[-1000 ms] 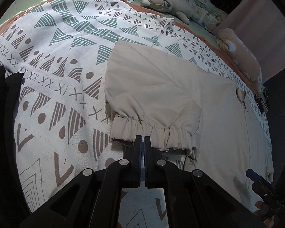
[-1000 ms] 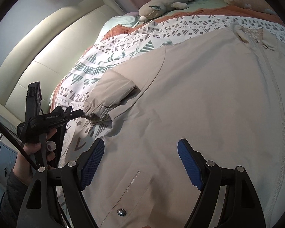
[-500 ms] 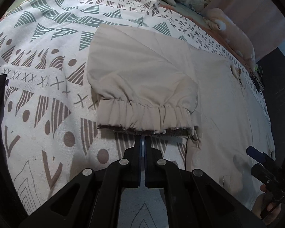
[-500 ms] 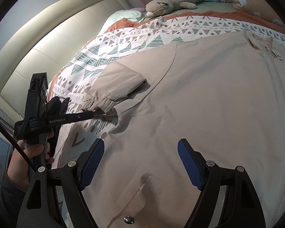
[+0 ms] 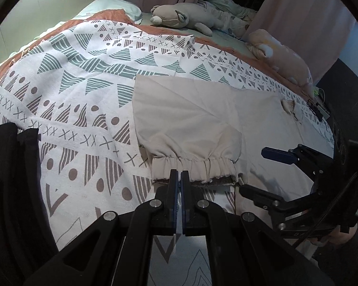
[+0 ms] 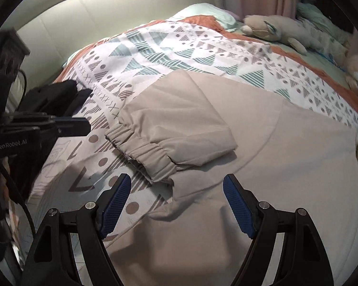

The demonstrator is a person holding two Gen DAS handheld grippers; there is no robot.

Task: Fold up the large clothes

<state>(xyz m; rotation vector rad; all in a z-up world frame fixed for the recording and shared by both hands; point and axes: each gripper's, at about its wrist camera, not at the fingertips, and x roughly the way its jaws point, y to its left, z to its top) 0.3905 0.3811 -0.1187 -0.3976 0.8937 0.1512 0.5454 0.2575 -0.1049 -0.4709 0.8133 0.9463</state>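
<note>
A large beige jacket [image 6: 262,143] lies flat on the patterned bedspread [image 5: 83,90]. Its sleeve [image 5: 186,124] is folded back on itself, with the elastic cuff [image 5: 195,168] toward me. My left gripper [image 5: 179,175] is shut and empty, its tips just short of the cuff edge. It shows at the left of the right wrist view [image 6: 83,125], apart from the cuff [image 6: 143,152]. My right gripper [image 6: 176,190] is open and empty, low over the jacket's side just below the cuff. It also shows at the right of the left wrist view [image 5: 269,174].
A black garment [image 5: 12,178] lies at the left of the bed, also in the right wrist view [image 6: 57,97]. Two plush toys [image 5: 186,19] [image 5: 281,54] lie along the far side. A padded headboard [image 6: 107,19] and curtains stand behind.
My left gripper has let go of the cuff and pulled back slightly. My right gripper has moved left toward the cuff and sleeve.
</note>
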